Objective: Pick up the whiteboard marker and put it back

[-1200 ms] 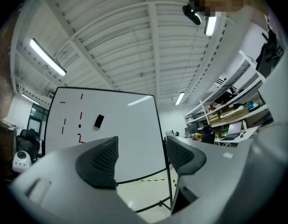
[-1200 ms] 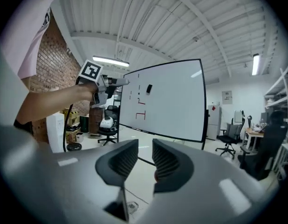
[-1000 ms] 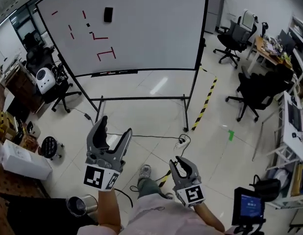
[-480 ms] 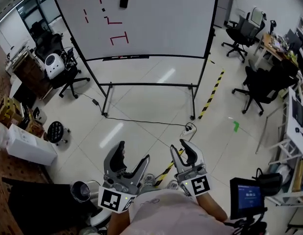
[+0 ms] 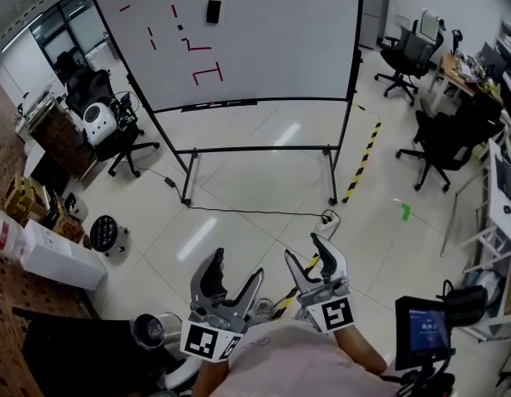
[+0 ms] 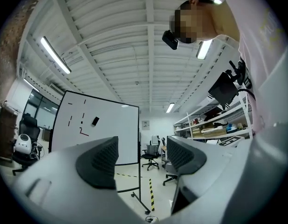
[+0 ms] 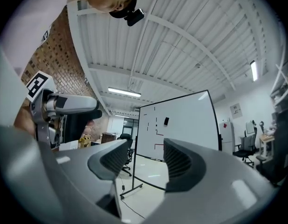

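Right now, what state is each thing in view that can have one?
left gripper: open, nothing between its jaws.
right gripper: open and empty, its jaws have just been opening.
whiteboard: upright on its stand, red marks on it.
black eraser: stuck on the whiteboard.
screen: lit, blue.

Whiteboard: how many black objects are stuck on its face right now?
2. A larger black block near the top, and a small black piece just lower left of it. Anything on the bottom tray is too small to tell.
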`<state>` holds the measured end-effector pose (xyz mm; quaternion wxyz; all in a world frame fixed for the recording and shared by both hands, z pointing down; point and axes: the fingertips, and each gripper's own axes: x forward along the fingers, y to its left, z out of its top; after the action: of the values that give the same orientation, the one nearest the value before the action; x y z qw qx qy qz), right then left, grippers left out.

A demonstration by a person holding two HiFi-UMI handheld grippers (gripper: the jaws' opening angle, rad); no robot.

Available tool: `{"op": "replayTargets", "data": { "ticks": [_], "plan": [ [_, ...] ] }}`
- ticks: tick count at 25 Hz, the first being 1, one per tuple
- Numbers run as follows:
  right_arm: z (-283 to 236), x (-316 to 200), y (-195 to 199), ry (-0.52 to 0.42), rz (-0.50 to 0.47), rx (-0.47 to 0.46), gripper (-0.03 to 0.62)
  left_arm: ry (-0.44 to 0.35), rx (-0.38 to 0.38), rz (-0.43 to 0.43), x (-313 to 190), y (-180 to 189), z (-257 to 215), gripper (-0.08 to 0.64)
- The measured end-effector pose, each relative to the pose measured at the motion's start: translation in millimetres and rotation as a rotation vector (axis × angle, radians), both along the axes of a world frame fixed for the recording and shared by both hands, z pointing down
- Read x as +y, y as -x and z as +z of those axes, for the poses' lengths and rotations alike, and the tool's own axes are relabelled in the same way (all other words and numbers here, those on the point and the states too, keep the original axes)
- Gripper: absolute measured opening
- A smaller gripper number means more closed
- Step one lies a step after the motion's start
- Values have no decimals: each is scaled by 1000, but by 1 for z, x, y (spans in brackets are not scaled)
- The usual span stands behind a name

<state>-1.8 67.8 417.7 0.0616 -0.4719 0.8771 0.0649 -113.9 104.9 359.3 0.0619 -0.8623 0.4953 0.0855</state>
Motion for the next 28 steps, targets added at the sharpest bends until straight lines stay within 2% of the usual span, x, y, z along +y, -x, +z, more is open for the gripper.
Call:
{"op": "replayTargets", "data": {
  "ticks": [4, 6, 8, 15, 18, 21, 25, 28],
  "plan": [
    [2, 3, 8, 10, 9, 38, 246, -4, 10, -3, 3, 8, -1, 318],
    [7, 0, 17, 38, -1, 79, 305, -23, 20, -12, 2, 16, -6, 318],
    [8, -2, 27, 54, -6, 97, 334, -31, 29, -15, 0, 23, -10, 318],
    [-2, -12, 24, -21, -13, 79, 380, -51, 58, -37, -7, 22, -10, 318],
    [2, -13, 14, -22, 13, 87, 382, -44, 64, -38, -8, 22, -7, 318],
    [4, -17, 3, -7, 54, 56, 382, -45, 54, -18, -13, 16, -6, 318],
    [12, -25, -1, -3, 91, 160, 382, -50, 37, 19, -18, 6, -7, 318],
    [15, -27, -2, 9, 91, 159, 382, -50, 35, 38, -21, 1, -7, 318]
  ]
}}
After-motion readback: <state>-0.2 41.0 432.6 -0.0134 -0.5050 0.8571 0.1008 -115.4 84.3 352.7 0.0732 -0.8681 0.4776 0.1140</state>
